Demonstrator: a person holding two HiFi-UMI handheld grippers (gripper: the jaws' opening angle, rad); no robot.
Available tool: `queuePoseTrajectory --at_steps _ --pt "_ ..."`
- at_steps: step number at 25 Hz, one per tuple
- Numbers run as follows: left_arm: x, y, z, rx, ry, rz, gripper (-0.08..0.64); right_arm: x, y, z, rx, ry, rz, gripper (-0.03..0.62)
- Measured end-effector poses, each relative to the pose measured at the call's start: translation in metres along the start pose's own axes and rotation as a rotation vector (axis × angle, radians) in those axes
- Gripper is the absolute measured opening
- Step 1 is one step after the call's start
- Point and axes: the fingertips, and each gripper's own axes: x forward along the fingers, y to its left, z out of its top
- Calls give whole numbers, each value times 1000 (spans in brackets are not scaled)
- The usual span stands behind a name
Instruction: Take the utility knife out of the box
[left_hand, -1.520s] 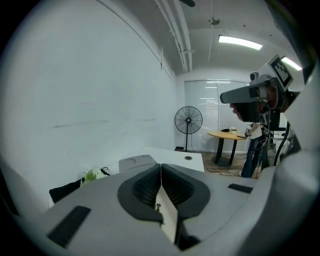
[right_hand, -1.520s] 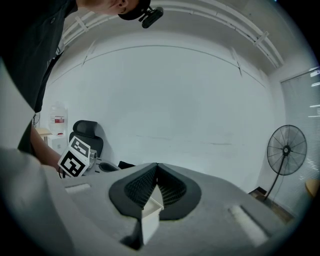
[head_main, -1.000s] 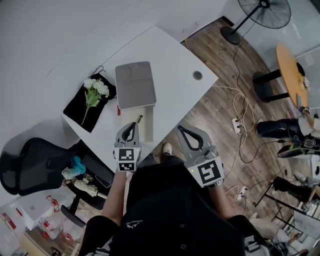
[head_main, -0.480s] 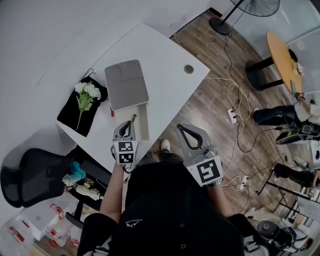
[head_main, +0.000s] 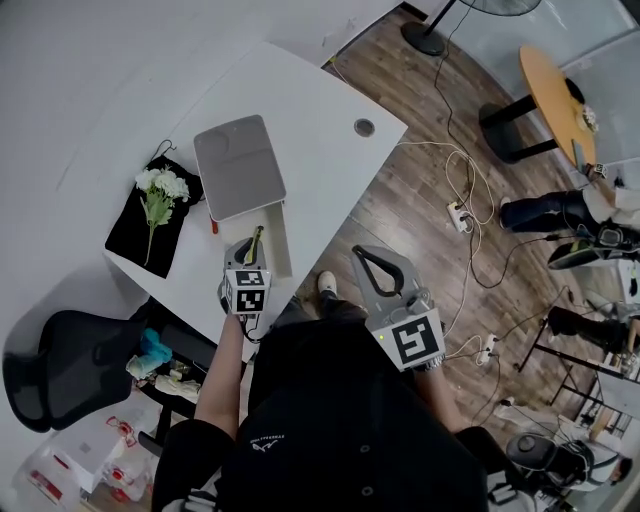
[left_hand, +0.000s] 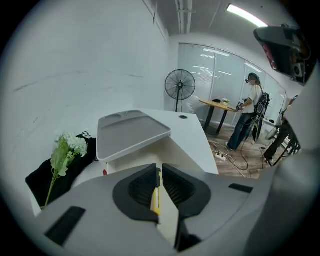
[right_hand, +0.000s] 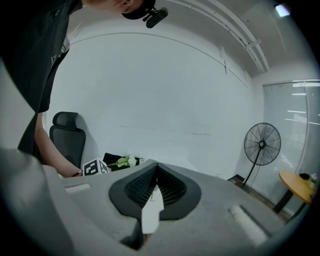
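Observation:
My left gripper (head_main: 251, 248) hangs over the near edge of the white table (head_main: 310, 110), just in front of the box. Its jaws are shut on a yellow utility knife (left_hand: 158, 192), which stands edge-on between the pads; its tip (head_main: 256, 236) sticks out ahead of them. The jaws have just eased open slightly with the knife still between them. The white box (left_hand: 167, 150) has its grey lid (head_main: 238, 165) lifted open. My right gripper (head_main: 362, 256) is held off the table's right side over the wooden floor, jaws closed together and empty (right_hand: 156, 167).
White flowers (head_main: 157, 188) lie on a black cloth (head_main: 132, 228) at the table's left end. A black office chair (head_main: 50, 360) stands to the lower left. A cable hole (head_main: 364, 127) sits in the tabletop. Cables and a power strip (head_main: 456, 214) lie on the floor; a fan (left_hand: 180, 85) and a person (left_hand: 250, 117) stand beyond.
My left gripper has sunk lower with the knife, in front of the open box. The right gripper has stayed where it was.

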Motion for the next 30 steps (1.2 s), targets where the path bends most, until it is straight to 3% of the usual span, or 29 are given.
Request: queuePoseTrajectory --at_steps 3,13,16,22,30 --pt "9 1 -7 3 44 -12 117 -1 -1 -1 9 4 -15 5" --pt "38 5 -21 75 156 6 115 -1 -1 -11 25 36 -58 5" --pt "48 1 -23 54 184 -6 116 -1 -4 -13 32 41 -73 5" --pt "55 5 -34 21 244 53 115 -8 -9 -14 43 43 -110 5" --pt "61 8 -44 -79 299 12 121 -12 -9 -18 43 56 -129 5"
